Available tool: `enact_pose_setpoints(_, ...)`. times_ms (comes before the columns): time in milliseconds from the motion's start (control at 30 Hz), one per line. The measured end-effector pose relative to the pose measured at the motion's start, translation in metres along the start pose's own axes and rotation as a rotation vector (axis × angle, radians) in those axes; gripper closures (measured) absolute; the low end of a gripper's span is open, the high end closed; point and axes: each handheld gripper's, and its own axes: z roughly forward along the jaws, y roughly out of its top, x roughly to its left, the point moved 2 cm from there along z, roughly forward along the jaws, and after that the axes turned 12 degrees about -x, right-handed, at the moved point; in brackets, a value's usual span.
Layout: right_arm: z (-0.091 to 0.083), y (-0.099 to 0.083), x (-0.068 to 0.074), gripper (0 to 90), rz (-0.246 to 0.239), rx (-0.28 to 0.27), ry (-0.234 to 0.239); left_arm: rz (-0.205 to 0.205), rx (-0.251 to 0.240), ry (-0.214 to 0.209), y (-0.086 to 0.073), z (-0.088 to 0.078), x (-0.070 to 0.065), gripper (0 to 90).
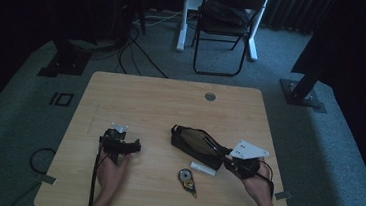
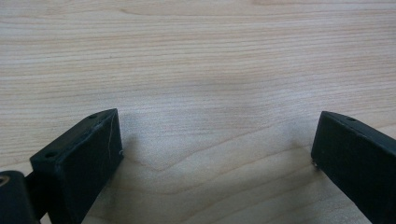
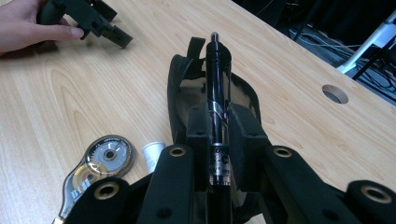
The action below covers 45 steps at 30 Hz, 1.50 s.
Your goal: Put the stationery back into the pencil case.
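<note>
Over open black fabric pencil case (image 3: 187,88): right gripper (image 3: 218,128) clamped on glossy black pen (image 3: 217,84). Left gripper (image 2: 215,154) jaws wide, empty, over wooden table (image 2: 196,60).

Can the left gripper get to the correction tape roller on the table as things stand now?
Probably yes. The left gripper is open and holds nothing, and bare table lies between it and the correction tape roller; the pencil case sits farther back.

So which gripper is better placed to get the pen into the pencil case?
Right. The right gripper is shut on the pen, whose tip sits over the open pencil case. The left gripper is open, over bare table.
</note>
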Motion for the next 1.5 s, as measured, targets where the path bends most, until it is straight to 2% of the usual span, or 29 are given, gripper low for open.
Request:
enact_pose_setpoints(1067,0.015,0.014,-0.012,79.7,0.006,-0.031,-0.006,0.000,0.000,0.000,0.000,0.000,0.000,2.2)
enact_pose_setpoints(1500,0.024,0.015,-0.019,79.7,0.031,-0.036,-0.001,0.000,0.000,0.000,0.000,0.000,0.000,2.2)
